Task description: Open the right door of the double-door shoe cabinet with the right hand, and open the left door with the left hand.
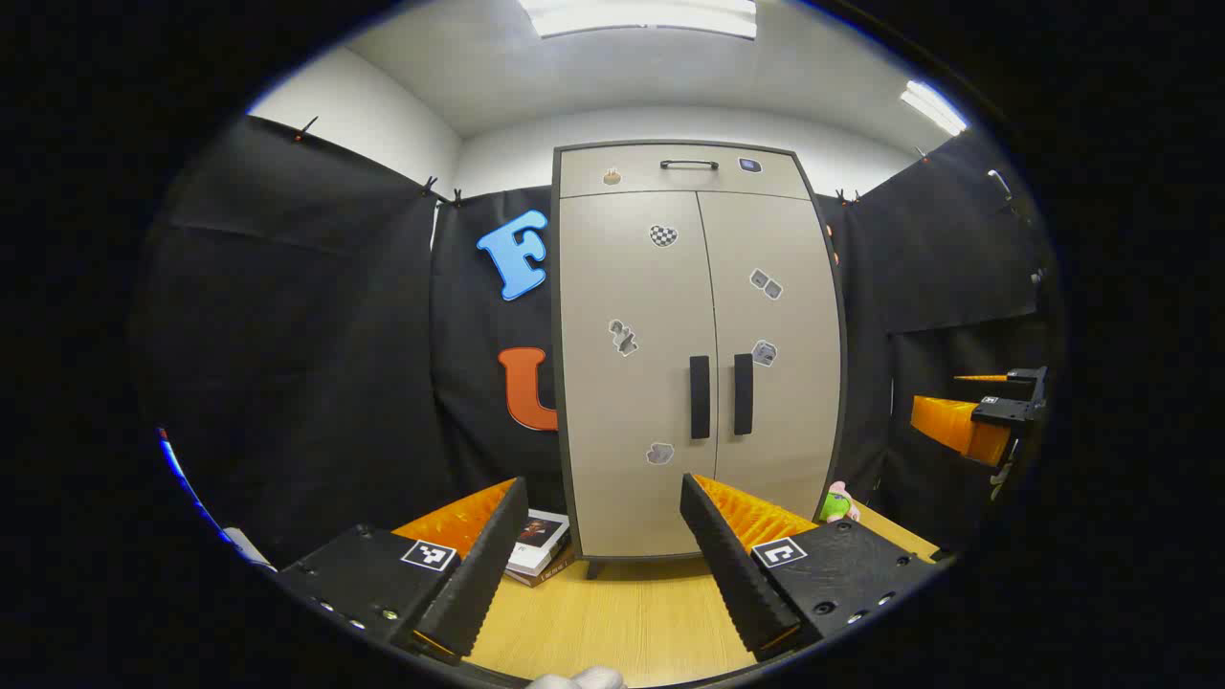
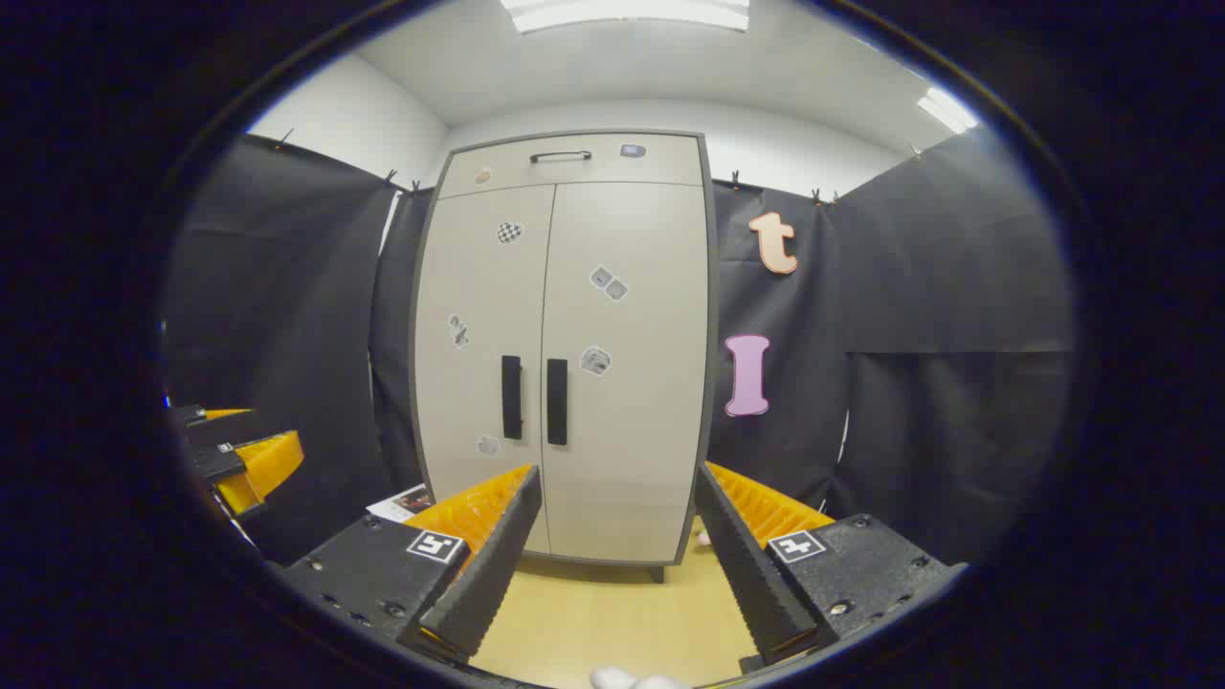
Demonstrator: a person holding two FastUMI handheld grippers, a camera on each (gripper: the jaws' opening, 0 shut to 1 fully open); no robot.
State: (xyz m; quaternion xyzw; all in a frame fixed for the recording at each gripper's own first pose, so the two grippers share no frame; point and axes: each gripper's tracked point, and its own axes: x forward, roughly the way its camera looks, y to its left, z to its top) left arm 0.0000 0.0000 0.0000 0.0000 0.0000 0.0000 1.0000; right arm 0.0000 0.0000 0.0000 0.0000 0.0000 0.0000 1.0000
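Both doors shut, nothing touched yet. The cabinet (image 1: 699, 364) stands upright at the far edge of the desk (image 1: 622, 622), against the back wall, and its two handles sit side by side at the centre seam, each a slim vertical bar, long axis straight up and down.

In the left gripper view, the left gripper (image 1: 593, 555) has its fingers spread wide with nothing between them, well short of the cabinet. The left handle (image 1: 700, 396) lies ahead, above the fingertips and a little right of the gap's middle. The right handle (image 1: 743, 393) is just beside it. Off at the right edge of this view floats the right gripper (image 1: 976, 411), apart from the cabinet too.

In the right gripper view, the right gripper (image 2: 617, 545) is released as well, fingers parted and empty. Here the right handle (image 2: 557, 401) lies ahead, up and left of the gap's middle, with the left handle (image 2: 511, 396) just beyond it. The left gripper (image 2: 234, 450) shows at the left edge.

My read: the task opens with the right door, and the right hand is placed for it, though it needs to travel forward, up and slightly left. The fingers part sideways and the bar runs vertically, so they already line up to close across it. The risk is the tight spacing: a finger could catch the neighbouring handle.

By the cabinet's foot, a book (image 1: 536, 545) on one side, a small toy (image 1: 837, 502) on the other.
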